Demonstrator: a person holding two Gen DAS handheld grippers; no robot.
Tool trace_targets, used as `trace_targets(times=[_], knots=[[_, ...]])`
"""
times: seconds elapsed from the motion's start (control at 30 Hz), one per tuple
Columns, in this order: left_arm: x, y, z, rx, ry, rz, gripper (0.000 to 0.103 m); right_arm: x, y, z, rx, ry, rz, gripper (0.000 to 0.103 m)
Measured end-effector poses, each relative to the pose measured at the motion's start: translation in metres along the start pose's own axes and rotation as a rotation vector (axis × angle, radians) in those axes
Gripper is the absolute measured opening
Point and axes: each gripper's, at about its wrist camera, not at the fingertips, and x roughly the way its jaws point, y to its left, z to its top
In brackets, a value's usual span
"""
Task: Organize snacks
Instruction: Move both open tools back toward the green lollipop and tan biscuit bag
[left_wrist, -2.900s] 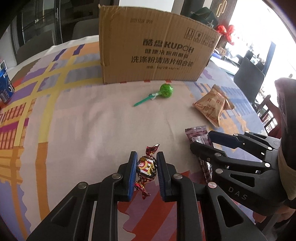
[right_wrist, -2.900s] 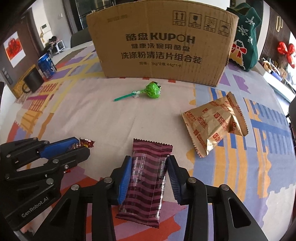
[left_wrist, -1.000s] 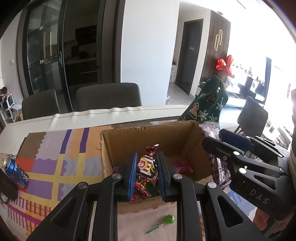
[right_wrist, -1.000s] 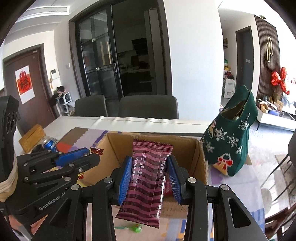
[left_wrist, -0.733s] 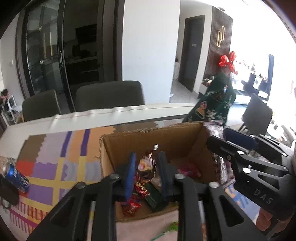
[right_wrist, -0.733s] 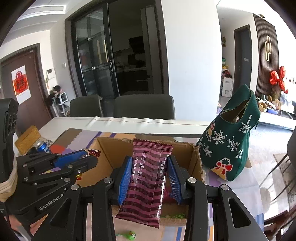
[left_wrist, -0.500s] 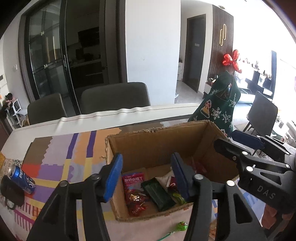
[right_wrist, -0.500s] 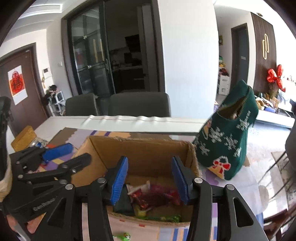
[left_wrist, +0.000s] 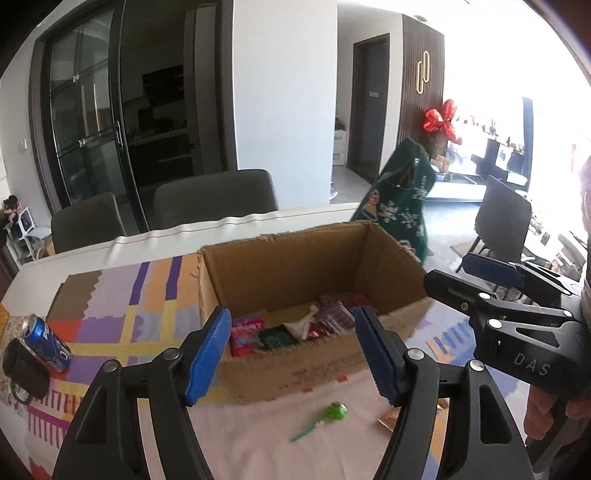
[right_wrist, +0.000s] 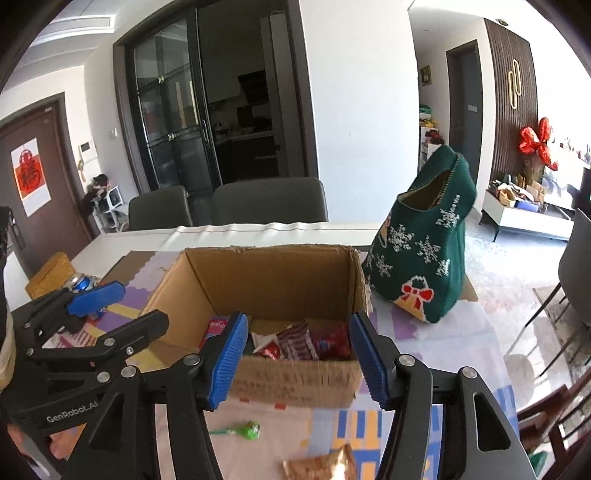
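An open cardboard box (left_wrist: 306, 258) (right_wrist: 273, 273) stands on the table and holds several wrapped snacks (left_wrist: 288, 328) (right_wrist: 295, 343). My left gripper (left_wrist: 295, 350) is open and empty, raised above the box's near side. My right gripper (right_wrist: 295, 354) is open and empty, also above the near side; it shows at the right in the left wrist view (left_wrist: 491, 280). A green lollipop (left_wrist: 332, 413) (right_wrist: 247, 430) lies on the table in front of the box. A golden snack bag (right_wrist: 321, 465) lies nearer, partly hidden behind the right gripper.
A green Christmas stocking (right_wrist: 424, 251) stands right of the box. A blue soda can (left_wrist: 46, 343) and a dark mug (left_wrist: 22, 373) sit at the table's left. Grey chairs (right_wrist: 269, 201) stand behind the table (left_wrist: 110, 369).
Both grippers carried their snacks up over the box, then opened. The wrapped candy and the maroon bar dropped into the box. Both grippers have since opened wider and are empty.
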Motion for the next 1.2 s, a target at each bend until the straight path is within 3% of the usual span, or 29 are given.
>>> trace_targets(times=[0.3, 0.57, 1.2], knots=[[-0.023, -0.019, -0.023, 0.028, 0.003, -0.011, 0.073, -0.033, 0.0, -0.022, -0.003, -0.005, -0.017, 0.064], [-0.02, -0.035, -0.048, 0.036, 0.059, -0.029, 0.073, -0.043, -0.007, -0.046, 0.004, 0.036, -0.031, 0.066], [0.033, -0.05, -0.096, 0.051, 0.223, -0.044, 0.073, -0.006, -0.034, -0.119, 0.102, 0.247, -0.062, 0.067]])
